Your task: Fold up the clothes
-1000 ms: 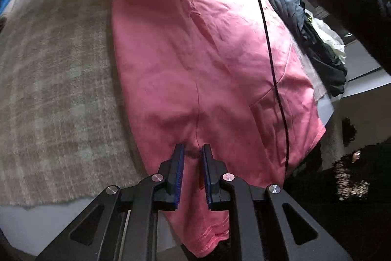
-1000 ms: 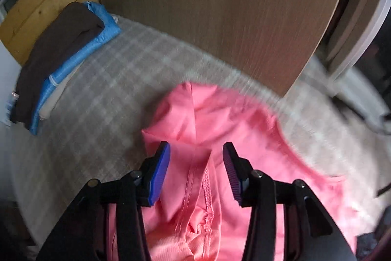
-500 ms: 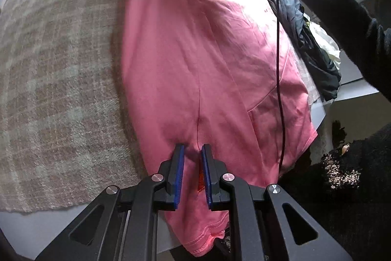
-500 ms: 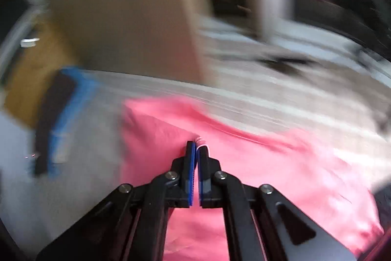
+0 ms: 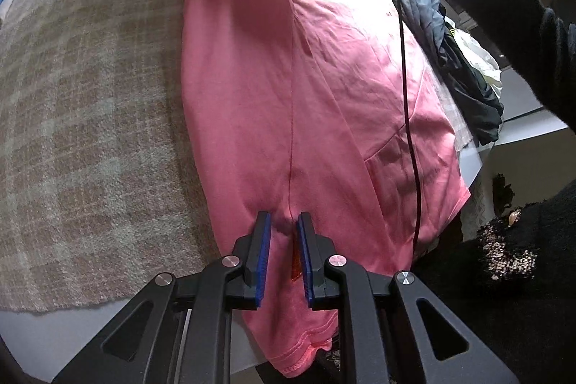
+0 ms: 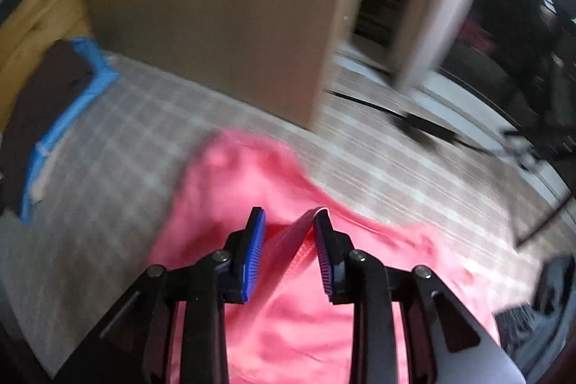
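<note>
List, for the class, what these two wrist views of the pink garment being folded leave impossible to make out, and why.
1. Left wrist view: the pink garment's hem below the left gripper is hidden behind the gripper's frame.
2. Right wrist view: motion blur smears the fabric at the right gripper, so any grip is unclear.
3. Left wrist view: the dark clothes pile is partly hidden by a black sleeve.

One pink garment [image 5: 288, 96] lies spread out. One plaid cloth [image 5: 90, 132] lies under it. Two hand-held grippers — the left hand-held gripper [image 5: 282, 240] and the right hand-held gripper [image 6: 288, 240] — each with two blue-padded fingers. One thin black cable [image 5: 405, 78] crosses the garment. One heap of dark clothes [image 5: 460, 60] sits beside it — how many pieces it contains cannot be told. One folded stack [image 6: 54, 117] shows a brown piece atop a blue one.
</note>
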`<state>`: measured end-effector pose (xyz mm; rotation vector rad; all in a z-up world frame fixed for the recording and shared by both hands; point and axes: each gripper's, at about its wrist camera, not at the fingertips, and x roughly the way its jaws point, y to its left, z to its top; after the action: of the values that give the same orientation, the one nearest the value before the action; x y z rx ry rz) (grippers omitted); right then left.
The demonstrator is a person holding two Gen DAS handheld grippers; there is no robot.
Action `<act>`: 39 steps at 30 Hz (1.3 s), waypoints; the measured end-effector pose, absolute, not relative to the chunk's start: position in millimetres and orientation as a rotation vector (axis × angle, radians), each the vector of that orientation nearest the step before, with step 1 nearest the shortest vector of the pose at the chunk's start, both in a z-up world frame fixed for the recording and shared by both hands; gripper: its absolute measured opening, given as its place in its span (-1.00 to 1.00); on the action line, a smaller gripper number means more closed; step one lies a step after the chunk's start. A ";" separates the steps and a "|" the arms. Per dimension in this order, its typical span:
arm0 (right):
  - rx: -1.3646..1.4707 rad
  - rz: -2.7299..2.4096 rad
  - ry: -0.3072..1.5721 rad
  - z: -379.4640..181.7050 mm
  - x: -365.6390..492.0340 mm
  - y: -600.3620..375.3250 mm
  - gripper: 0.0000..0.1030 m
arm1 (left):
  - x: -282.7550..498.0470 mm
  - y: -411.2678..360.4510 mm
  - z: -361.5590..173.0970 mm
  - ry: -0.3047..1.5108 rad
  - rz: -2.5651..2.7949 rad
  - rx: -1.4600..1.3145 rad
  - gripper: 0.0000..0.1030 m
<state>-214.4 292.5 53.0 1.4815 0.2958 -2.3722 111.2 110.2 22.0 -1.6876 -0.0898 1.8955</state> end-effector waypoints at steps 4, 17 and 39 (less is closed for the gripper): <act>1.523 -2.356 -0.021 58.5 -201.7 345.3 -0.21 | 113.2 106.9 21.9 -0.098 1.897 -1.675 -0.70; 1.446 -2.281 0.216 75.8 -154.0 291.3 0.00 | 120.7 96.5 29.3 -0.133 1.917 -1.658 -0.60; 1.365 -1.945 0.354 38.5 32.3 246.4 -0.20 | 230.1 95.2 41.3 -0.285 2.254 -1.666 -0.60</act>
<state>32.3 246.4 38.5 1.3653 0.3538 -1.9450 230.1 95.2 41.3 -1.6663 -0.2848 2.2545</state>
